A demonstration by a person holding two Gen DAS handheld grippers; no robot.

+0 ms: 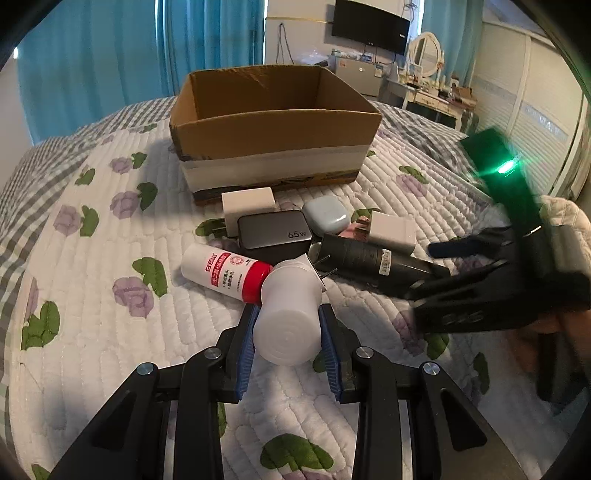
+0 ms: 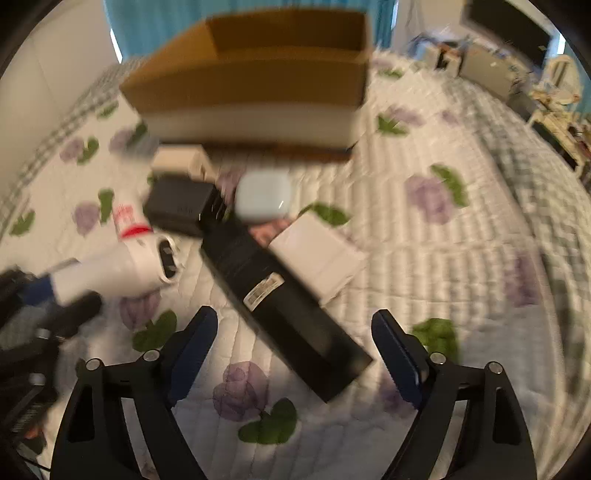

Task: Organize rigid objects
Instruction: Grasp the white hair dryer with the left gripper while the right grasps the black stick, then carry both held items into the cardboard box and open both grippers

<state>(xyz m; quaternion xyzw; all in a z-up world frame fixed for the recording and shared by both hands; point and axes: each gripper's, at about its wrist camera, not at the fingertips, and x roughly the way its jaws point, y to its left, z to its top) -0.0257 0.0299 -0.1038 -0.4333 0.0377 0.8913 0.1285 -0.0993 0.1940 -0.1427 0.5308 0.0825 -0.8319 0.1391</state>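
My left gripper [image 1: 288, 314] is shut on a white plug adapter [image 1: 290, 314] and holds it just above the quilt; the adapter also shows in the right wrist view [image 2: 122, 266]. An open cardboard box [image 1: 273, 129] stands behind the pile. On the bed lie a white bottle with a red cap [image 1: 225, 271], a dark 65W charger [image 1: 275, 232], a pale blue earbud case [image 1: 327, 214], two white chargers [image 1: 249, 203] [image 1: 393, 230] and a long black box [image 1: 373, 264]. My right gripper [image 2: 295, 325] is open, its jaws on either side of the black box's [image 2: 280, 302] near end.
The flowered quilt [image 1: 92, 277] covers the bed. Blue curtains [image 1: 129, 48] hang behind; a dresser with a mirror [image 1: 424, 74] and a wall TV [image 1: 369, 26] stand at the far right. The right gripper's body [image 1: 498, 288] shows at right in the left wrist view.
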